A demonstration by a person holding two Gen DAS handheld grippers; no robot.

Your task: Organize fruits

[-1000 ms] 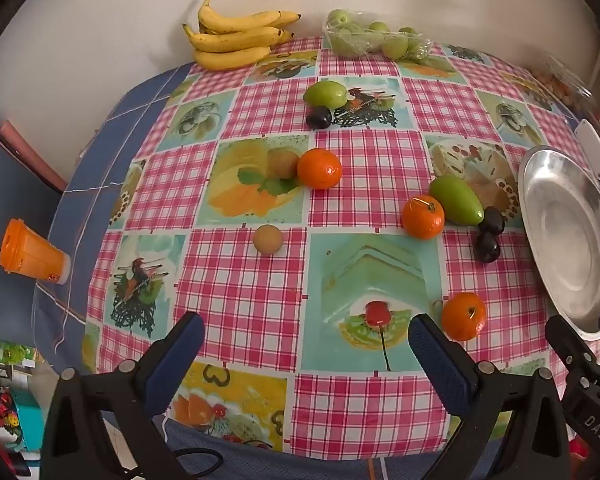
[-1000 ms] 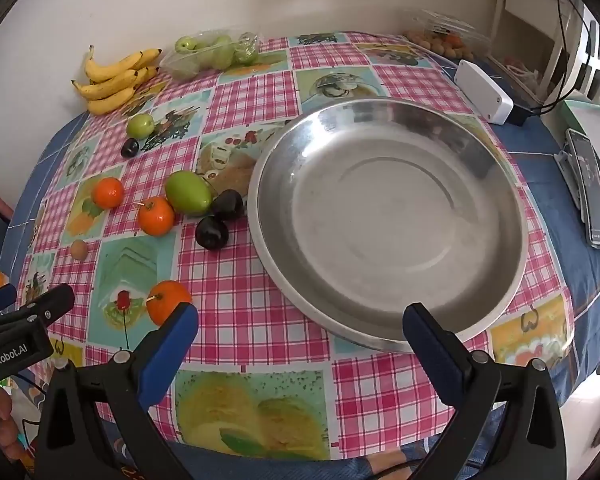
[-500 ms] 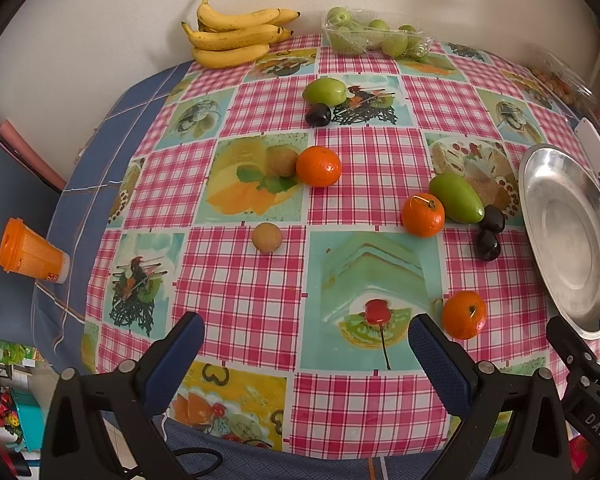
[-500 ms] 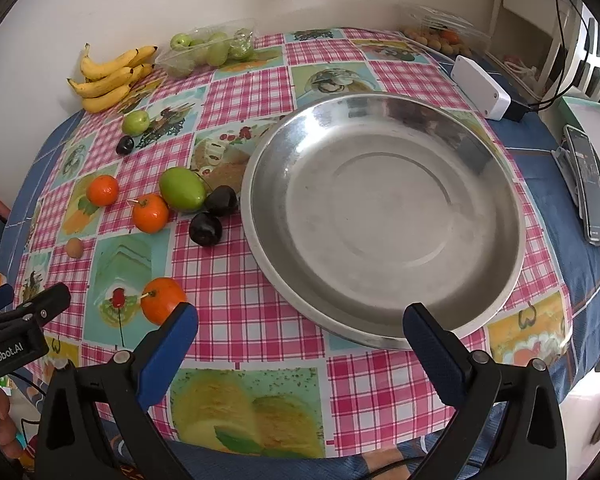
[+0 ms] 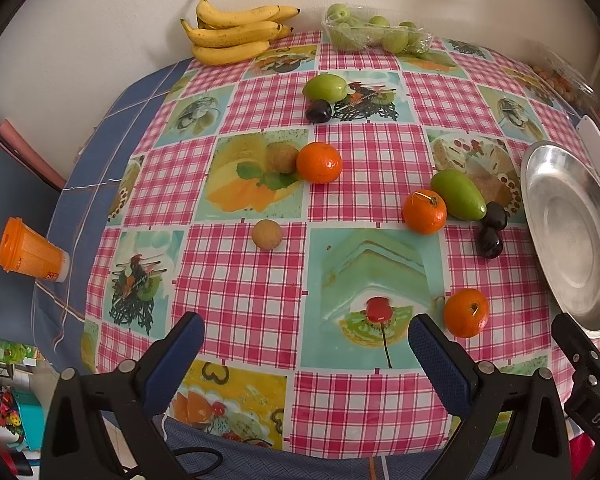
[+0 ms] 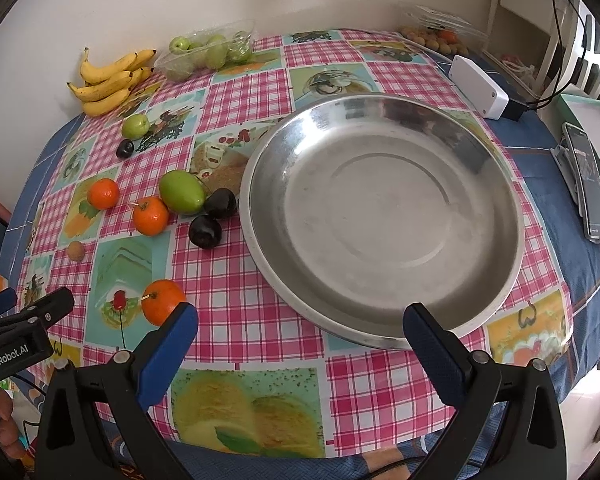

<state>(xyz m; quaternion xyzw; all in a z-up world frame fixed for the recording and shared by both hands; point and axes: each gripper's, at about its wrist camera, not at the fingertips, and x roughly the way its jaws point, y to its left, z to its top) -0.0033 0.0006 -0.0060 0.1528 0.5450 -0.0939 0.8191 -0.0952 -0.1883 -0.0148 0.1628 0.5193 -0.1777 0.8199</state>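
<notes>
Spread wide and empty above the near table edge: left gripper (image 5: 306,340) and right gripper (image 6: 300,326). Scattered loose on the checked tablecloth (image 5: 244,280), left of the steel plate (image 6: 380,240): oranges (image 5: 466,313), green mangoes (image 5: 458,194), dark plums (image 5: 489,242). Bananas (image 5: 236,34) far back.

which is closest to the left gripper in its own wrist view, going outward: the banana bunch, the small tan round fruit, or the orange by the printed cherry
From the left gripper:
1. Orange, beside its right finger.
2. Tan round fruit, mid-table, slightly left.
3. Banana bunch, at the far edge by the wall.
</notes>
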